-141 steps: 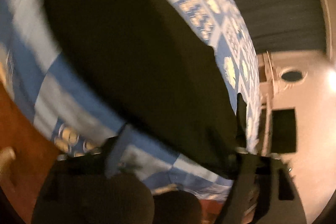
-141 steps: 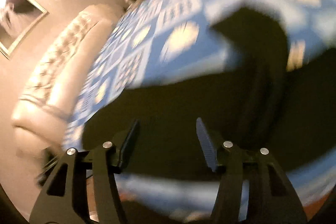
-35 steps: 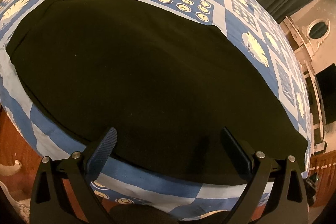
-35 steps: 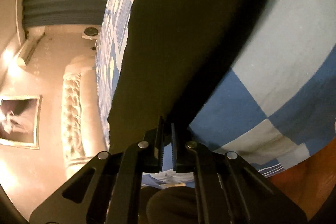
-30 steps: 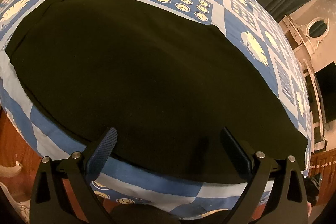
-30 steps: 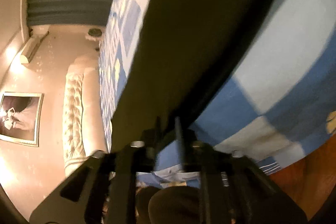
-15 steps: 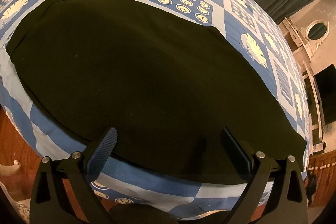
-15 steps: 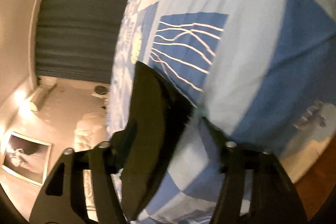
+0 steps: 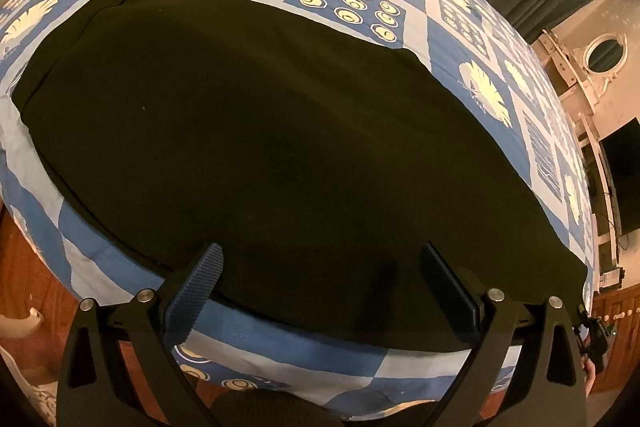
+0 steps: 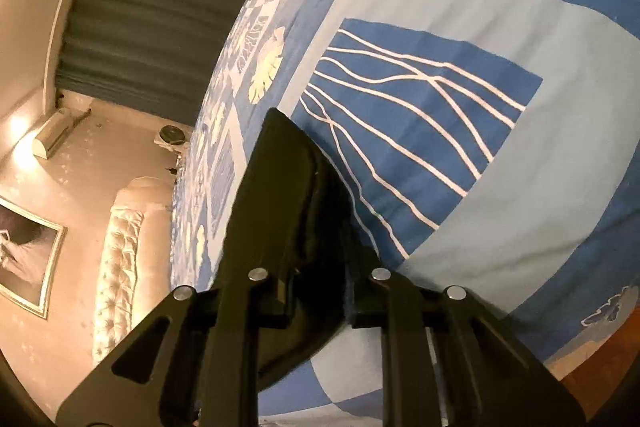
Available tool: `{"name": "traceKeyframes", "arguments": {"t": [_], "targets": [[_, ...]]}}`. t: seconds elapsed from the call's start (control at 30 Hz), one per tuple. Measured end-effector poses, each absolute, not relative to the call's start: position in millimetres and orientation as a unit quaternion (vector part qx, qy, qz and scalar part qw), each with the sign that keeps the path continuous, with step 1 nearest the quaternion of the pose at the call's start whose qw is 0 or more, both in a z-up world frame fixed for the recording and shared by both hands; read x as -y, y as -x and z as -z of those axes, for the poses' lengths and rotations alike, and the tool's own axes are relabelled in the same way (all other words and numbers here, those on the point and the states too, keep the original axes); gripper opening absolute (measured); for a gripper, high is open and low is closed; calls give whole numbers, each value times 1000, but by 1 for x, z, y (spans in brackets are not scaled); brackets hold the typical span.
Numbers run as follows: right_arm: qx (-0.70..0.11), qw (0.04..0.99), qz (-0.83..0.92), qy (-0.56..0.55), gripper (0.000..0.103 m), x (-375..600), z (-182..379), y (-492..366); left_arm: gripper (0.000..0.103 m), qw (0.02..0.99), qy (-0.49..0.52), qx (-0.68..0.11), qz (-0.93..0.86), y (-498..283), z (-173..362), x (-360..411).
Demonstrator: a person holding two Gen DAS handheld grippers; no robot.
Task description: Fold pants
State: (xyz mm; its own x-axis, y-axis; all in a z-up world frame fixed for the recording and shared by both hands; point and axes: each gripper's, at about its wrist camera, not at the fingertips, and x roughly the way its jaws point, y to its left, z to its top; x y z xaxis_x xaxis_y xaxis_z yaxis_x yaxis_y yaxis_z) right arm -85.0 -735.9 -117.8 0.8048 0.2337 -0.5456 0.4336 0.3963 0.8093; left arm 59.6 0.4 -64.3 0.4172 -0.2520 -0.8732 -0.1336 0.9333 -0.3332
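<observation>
1. Pants (image 9: 280, 131), black, lie spread flat on the bed (image 9: 352, 3), whose blue and white patchwork cover shows on every side of them; their near edge runs just short of the bed's edge.
2. Left claw (image 9: 320, 283) hangs above that near edge with its jaws wide apart and nothing between them, exactly as it did a second ago; the left view has not changed over that time.
3. Right claw (image 10: 320, 267) has changed most: a second ago its jaws were pinched nearly together at the cloth's edge, half a second ago they stood wide, and now they have narrowed around a corner of the pants (image 10: 280, 195).
4. Folded cloth fills the gap between the right jaws and rises past them in a point; whether the pads actually press it cannot be told.
5. Bed cover (image 10: 440, 107) in the right view now fills the frame with a dark blue square crossed by white lines, where black cloth filled it before.
</observation>
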Motion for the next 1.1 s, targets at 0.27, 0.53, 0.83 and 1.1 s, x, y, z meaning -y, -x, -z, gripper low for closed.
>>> {"name": "traceKeyframes", "arguments": {"t": [0.27, 0.53, 0.83, 1.1], "targets": [[-278, 793, 33, -541, 16, 721, 70, 81, 97, 820, 194, -538, 38, -59, 60, -6], [-264, 839, -25, -476, 16, 661, -7, 51, 97, 815, 194, -544, 42, -48, 55, -12], [-281, 893, -67, -344, 16, 557, -61, 16, 97, 802, 225, -553, 9, -45, 61, -28], [-325, 898, -98, -278, 16, 460, -48, -8, 97, 823, 195, -533, 10, -46, 51, -24]]}}
